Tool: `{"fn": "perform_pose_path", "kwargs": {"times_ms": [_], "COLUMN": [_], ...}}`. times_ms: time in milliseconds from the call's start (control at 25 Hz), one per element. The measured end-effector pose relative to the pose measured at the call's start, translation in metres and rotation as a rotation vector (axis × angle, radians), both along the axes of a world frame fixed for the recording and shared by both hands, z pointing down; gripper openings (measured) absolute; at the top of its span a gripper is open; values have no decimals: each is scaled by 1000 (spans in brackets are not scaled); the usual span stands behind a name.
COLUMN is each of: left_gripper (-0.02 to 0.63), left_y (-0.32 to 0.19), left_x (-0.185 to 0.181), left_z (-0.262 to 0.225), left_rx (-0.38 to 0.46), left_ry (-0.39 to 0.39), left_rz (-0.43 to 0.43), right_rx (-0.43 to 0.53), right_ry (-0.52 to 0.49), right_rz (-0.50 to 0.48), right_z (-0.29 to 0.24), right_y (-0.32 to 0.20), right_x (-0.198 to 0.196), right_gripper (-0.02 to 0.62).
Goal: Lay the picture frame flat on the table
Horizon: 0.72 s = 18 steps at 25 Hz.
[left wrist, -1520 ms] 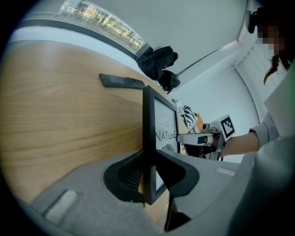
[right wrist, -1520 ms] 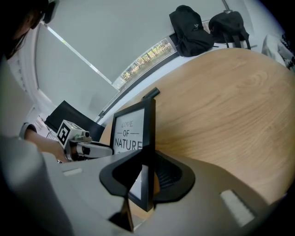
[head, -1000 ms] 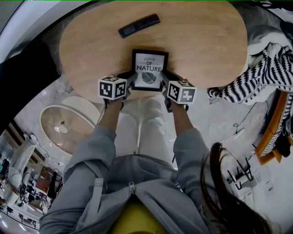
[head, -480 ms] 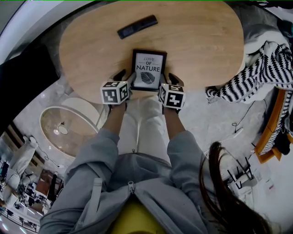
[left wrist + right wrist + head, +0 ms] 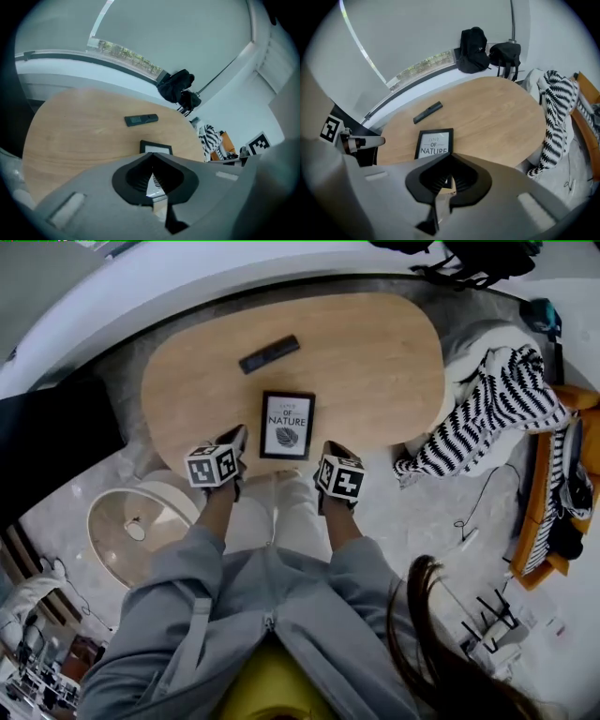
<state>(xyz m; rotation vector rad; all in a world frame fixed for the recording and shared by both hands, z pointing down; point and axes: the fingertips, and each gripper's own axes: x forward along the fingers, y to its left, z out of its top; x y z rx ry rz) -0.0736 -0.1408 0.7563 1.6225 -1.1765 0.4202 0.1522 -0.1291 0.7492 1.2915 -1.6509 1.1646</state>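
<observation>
The picture frame (image 5: 287,425) lies flat on the table (image 5: 375,362), the job apparently done, with the left gripper (image 5: 232,441) and right gripper (image 5: 336,454) near it, jaws just closed and empty.

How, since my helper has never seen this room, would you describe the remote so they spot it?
Find the oval wooden table. Near the person's edge lies a black picture frame reading NATURE. Just beyond it sits the remote, a slim dark bar, far narrower than the frame.
</observation>
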Motion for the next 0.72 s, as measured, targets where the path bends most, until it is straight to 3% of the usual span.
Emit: {"fn": "perform_pose_path", "kwargs": {"times_ms": [120,400,560,720], "left_gripper": [3,3,3,3], "left_y": [-11,-19,-27,-45], "left_x": [2,-13,-22,-31], "left_z": [-41,-133,-182,-243], "left_rx": [55,183,256,387], "left_ry": [3,-16,-60,-115], "left_rz": [56,82,98,109], "right_rx": [39,151,275,467], "right_ry": [19,89,92,104], "right_rz": [-8,-75,-83,-48], "right_z": [-39,-117,-172,-245], "right_y": [-8,-11,-27,-58], "right_x": [6,21,22,30], "right_gripper": [0,0,0,0]}}
